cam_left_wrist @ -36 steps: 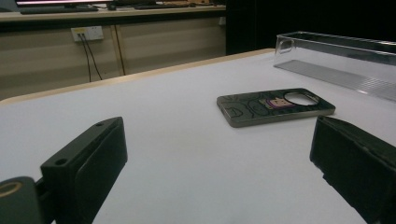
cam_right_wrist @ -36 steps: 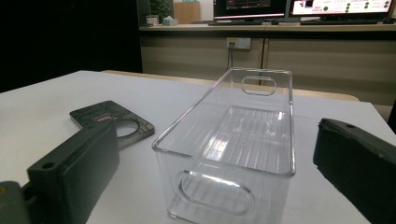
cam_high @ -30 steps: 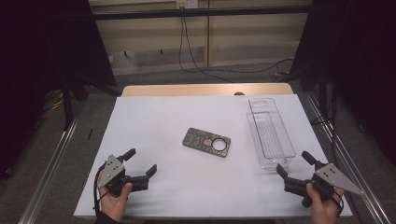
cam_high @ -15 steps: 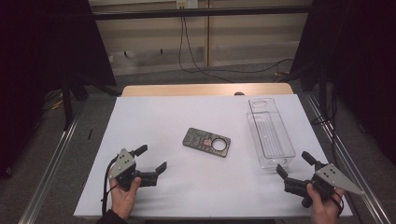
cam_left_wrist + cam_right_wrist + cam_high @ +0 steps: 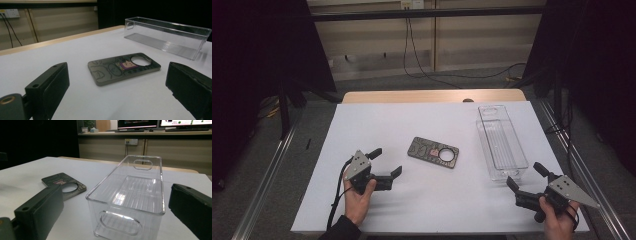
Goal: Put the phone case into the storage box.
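Low over the table, the left gripper (image 5: 386, 162) faces the phone case (image 5: 433, 152), jaws spread wide.

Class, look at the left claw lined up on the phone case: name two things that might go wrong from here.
1. The phone case lies flat and thin on the white table, so the open left claw may slide over it or push it away.
2. The clear bin stands close beside the case; a pushed case might knock it.
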`<control>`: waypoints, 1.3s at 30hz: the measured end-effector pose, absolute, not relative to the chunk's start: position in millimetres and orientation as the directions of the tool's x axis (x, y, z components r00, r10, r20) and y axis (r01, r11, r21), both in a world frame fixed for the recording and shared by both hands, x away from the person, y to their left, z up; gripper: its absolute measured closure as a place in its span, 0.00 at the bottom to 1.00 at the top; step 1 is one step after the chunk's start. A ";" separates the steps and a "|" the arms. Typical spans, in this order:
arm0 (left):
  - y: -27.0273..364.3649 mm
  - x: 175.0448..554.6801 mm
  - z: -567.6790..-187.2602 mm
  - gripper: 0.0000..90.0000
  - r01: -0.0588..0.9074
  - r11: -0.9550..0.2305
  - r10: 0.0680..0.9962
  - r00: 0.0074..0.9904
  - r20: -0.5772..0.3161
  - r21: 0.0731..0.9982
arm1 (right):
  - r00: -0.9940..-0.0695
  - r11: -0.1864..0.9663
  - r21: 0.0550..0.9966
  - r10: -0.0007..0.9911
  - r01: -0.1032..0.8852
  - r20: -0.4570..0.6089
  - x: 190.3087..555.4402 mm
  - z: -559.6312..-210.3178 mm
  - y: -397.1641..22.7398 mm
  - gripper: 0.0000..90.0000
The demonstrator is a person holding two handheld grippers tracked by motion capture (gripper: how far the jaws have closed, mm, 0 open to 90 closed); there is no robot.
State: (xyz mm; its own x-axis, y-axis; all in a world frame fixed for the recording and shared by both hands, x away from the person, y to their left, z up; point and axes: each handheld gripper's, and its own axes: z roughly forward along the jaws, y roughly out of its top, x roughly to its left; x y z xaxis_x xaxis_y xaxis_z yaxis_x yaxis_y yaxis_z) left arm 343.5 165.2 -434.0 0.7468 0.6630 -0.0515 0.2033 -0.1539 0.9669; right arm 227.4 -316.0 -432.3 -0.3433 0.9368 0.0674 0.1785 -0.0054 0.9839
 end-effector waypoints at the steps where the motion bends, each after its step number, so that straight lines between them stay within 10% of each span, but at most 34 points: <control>1: 165.2 343.5 -434.0 0.05 0.203 -0.154 0.663 0.747 -0.052 0.967 | -0.343 -0.005 0.984 0.937 0.179 0.067 227.4 -432.3 -316.0 0.00; 39: 119.2 397.7 -429.9 0.03 0.124 -0.192 0.675 0.737 0.039 0.974 | -0.344 -0.010 0.984 0.936 0.176 0.071 227.1 -431.9 -316.6 0.00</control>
State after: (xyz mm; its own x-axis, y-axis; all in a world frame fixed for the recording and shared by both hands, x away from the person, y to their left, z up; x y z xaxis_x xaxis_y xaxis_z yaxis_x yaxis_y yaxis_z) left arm 397.7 119.2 -429.9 0.7372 0.6745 0.0389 0.1239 -0.1916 0.9736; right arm 227.1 -316.6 -431.9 -0.3439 0.9363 0.0713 0.1757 -0.0104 0.9844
